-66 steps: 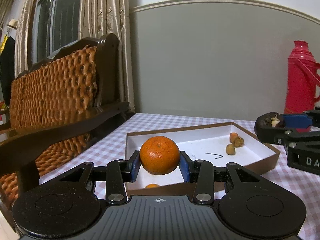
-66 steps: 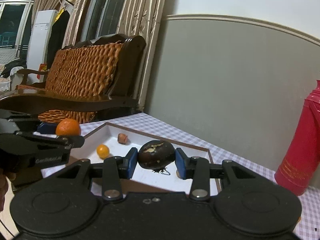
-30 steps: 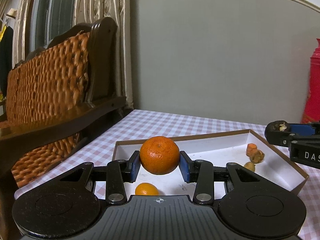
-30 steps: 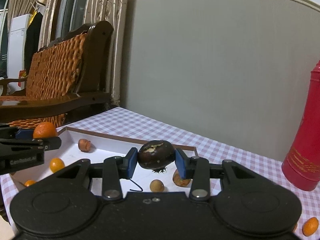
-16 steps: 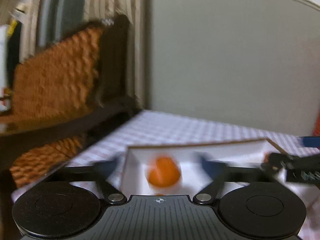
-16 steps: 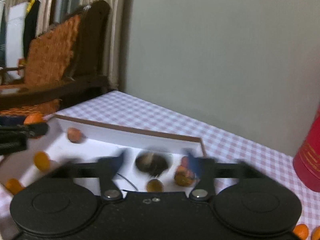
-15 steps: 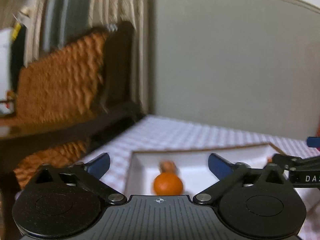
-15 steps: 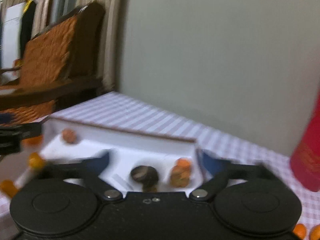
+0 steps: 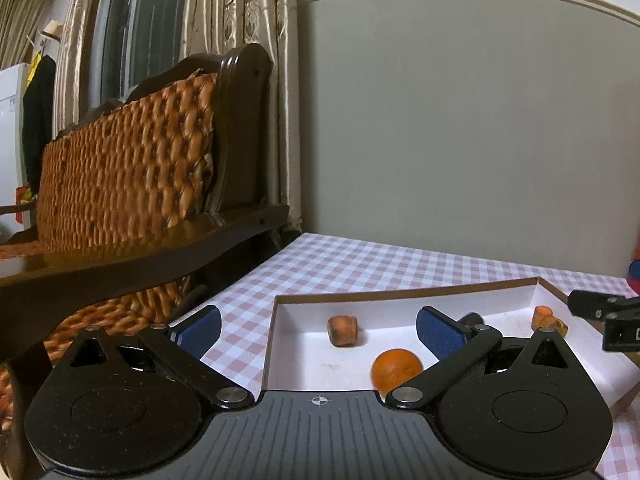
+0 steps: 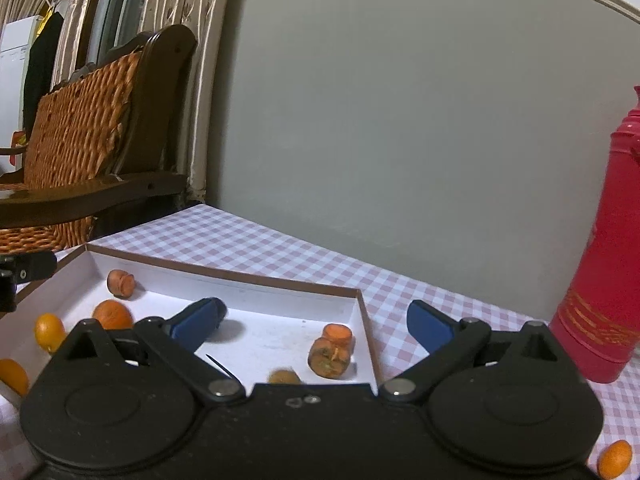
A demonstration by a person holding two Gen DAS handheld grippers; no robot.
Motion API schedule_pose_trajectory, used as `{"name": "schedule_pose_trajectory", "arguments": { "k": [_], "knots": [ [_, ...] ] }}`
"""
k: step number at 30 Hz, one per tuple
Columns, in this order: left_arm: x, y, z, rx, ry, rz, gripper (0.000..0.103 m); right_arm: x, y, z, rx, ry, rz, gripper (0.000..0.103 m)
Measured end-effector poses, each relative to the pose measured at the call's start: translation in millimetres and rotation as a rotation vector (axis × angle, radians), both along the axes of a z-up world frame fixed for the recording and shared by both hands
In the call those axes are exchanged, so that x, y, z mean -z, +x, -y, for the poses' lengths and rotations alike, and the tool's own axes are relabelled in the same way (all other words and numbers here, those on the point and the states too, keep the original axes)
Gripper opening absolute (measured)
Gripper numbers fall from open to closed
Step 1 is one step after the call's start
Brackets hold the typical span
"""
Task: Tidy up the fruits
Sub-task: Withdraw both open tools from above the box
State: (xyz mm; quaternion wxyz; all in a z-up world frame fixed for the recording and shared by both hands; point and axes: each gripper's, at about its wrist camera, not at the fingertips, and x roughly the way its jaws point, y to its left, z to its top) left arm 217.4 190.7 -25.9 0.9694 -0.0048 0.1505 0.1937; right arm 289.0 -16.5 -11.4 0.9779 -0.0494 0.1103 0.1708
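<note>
White card: my box (image 9: 404, 312), brown-edged, sits on the checked surface (image 9: 360, 264), and everything below is placed against it.
Left claw (image 9: 318, 332): my jaws have just been opening and now stand wide, with nothing between the blue pads; the near wall of the box lies just ahead of them.
Orange (image 9: 396, 370): lying loose on the box floor, close to the near wall, free of my pads.
Brown stubby fruit (image 9: 343, 330): inside the box, just beyond the orange, towards the far wall.
Right claw (image 10: 314, 322): these jaws have just been opening too, spread wide and holding nothing, over the right end of the box.
Dark fruit (image 9: 471, 319): only a sliver shows past my left claw's right pad, inside the box; I can't tell more.
Right corner of box: a carrot-coloured piece (image 10: 338, 332) against a mottled round fruit (image 10: 330, 354), and a small brownish one (image 10: 284, 377) blurred nearer me.
Left end of box: two small orange fruits (image 10: 49, 331) near the wall.
Outside the box: a red flask (image 10: 604, 264) standing to its right, and another small orange fruit (image 10: 615, 458) on the surface nearer me.
</note>
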Motion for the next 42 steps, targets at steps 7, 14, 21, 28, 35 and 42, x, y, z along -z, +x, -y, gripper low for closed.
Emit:
{"name": "schedule_pose_trajectory", "arguments": {
  "k": [7,14,21,28,35,42],
  "knots": [
    [-1.2,-12.5,11.2,0.014,-0.004,-0.003,0.103,-1.5,-15.1,8.7,0.018,0.002,0.018,0.096],
    [-3.7,-24.3,23.8,0.030,0.012,0.003,0.103,-0.4,-30.5,22.6,0.045,0.025,0.022,0.096],
    [-2.2,-33.9,33.5,0.037,0.018,-0.003,0.103,-0.7,-43.8,31.1,0.047,0.035,0.029,0.097],
    [-0.3,-53.7,42.9,0.040,0.042,-0.005,0.103,-0.9,-63.5,37.2,0.045,0.054,0.060,0.097],
    [-0.5,-71.7,45.1,0.044,0.049,-0.010,0.103,-0.2,-88.6,37.1,0.039,0.056,0.091,0.097],
    [-2.7,-90.4,49.7,0.068,0.049,-0.010,0.103,1.5,-112.6,35.1,0.044,0.043,0.139,0.097]
  ]
}}
